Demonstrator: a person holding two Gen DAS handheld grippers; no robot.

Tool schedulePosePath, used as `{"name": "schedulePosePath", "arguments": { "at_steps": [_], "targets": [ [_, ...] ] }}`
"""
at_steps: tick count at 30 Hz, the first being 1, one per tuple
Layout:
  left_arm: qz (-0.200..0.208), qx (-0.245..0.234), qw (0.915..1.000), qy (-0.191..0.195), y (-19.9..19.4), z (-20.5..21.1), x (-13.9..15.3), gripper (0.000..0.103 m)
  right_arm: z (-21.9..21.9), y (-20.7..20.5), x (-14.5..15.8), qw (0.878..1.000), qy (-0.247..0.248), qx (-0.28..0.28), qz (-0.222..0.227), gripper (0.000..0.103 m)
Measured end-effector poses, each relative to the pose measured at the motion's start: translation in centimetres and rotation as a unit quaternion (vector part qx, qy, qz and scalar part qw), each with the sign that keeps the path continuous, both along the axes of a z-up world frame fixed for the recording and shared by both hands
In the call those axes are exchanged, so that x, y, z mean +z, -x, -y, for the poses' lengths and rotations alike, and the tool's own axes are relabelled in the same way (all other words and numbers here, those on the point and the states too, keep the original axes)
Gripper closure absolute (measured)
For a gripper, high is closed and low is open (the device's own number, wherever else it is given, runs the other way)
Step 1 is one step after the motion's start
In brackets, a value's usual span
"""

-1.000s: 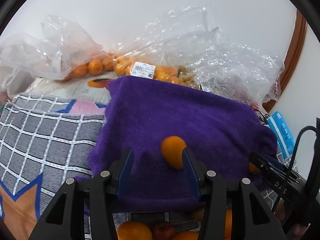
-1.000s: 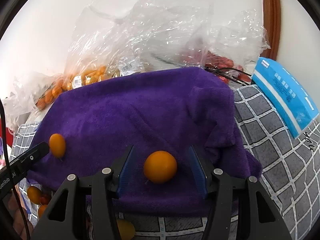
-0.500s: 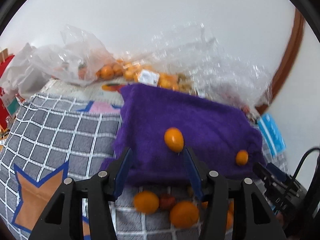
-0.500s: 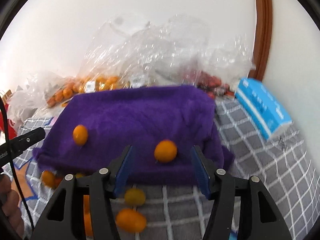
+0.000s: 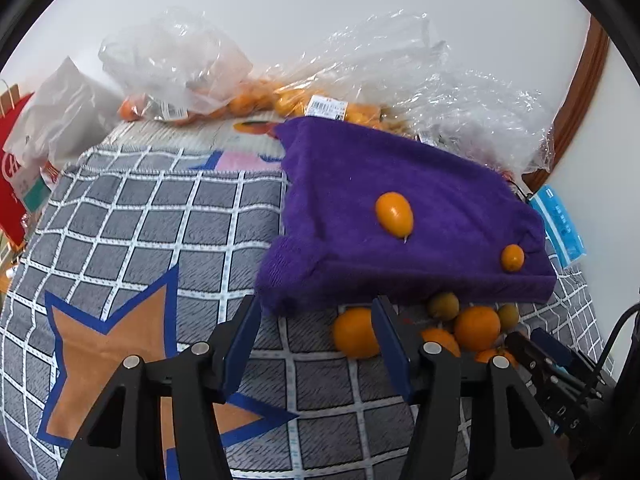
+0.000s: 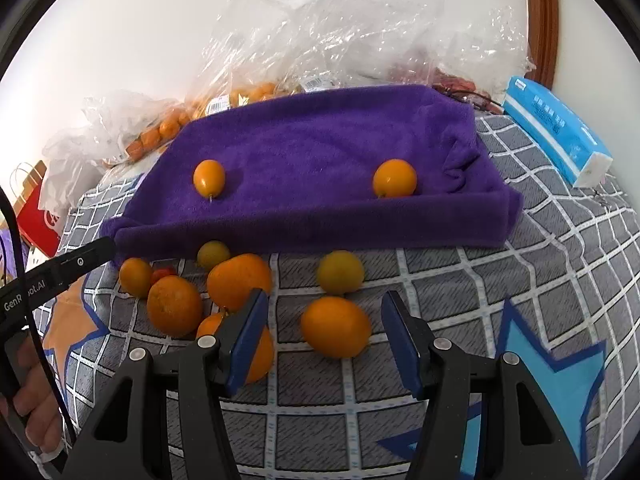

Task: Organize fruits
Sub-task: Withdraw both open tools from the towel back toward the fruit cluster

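A: Fruits: where are they?

B: Two small orange ones sit on a purple towel. The oval fruit lies left of centre, the round fruit near the towel's front right edge, well apart. More lie loose in a pile on the checked cloth just in front of the towel's folded front edge.

A: Which way does the oval one point?

B: In the left wrist view its long axis runs from upper left to lower right, with a tiny stem at the lower end. The round one shows no long axis.

A: And the hand-held grippers?

B: The left hand-held gripper is released, its jaws having just been opening, with nothing between them but cloth; an orange shows partly behind its right finger. The right hand-held gripper is released too, having opened a little a moment back. An orange lies between its fingers, with gaps on both sides.

A: How much room is there to move?

B: The towel's middle is bare between the two fruits. Behind it, crinkled plastic bags of fruit crowd the wall. A blue tissue pack lies off the towel's right edge. Left of the towel, the cloth is open up to a red paper bag at its far left edge. The cloth right of the pile is bare.
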State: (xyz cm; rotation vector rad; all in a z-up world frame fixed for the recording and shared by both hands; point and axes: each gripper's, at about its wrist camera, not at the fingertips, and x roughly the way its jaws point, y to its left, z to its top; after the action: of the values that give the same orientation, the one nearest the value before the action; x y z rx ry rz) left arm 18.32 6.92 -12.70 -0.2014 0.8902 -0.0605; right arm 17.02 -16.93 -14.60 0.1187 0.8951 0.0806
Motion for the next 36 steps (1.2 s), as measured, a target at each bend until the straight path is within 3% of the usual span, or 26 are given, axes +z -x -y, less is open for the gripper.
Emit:
{"name": "schedulePosePath", "arguments": {
  "at_steps": [6, 12, 21, 27, 36],
  "targets": [
    [-0.012, -0.004, 0.9999, 0.005, 0.3, -0.6, -1.1, 0.046, -0.2, -0.2, -0.2, 1.0, -0.005, -0.011, -0.002, 0.043],
    [0.001, -0.006, 0.9997, 0.026, 0.7, -1.3, -1.2, 0.044, 0.3, -0.8, -0.6, 1.0, -0.011, -0.023, -0.013, 0.041],
    [-0.003, -0.003, 0.9996, 0.026, 0.8, -1.4, -1.6, 0.044, -1.4, 0.3, 0.1, 1.0, -0.025, 0.017, -0.002, 0.038],
    [-0.013, 0.001, 0.9993, 0.034, 0.8, -1.8, -2.0, 0.044, -2.0, 0.5, 0.1, 1.0, -0.012, 0.025, 0.005, 0.031],
    [-0.013, 0.01, 0.9989, 0.043, 0.8, -2.2, -2.1, 0.044, -3.0, 1.3, 0.4, 0.999, 0.003, 0.039, 0.012, 0.029]
  ]
}}
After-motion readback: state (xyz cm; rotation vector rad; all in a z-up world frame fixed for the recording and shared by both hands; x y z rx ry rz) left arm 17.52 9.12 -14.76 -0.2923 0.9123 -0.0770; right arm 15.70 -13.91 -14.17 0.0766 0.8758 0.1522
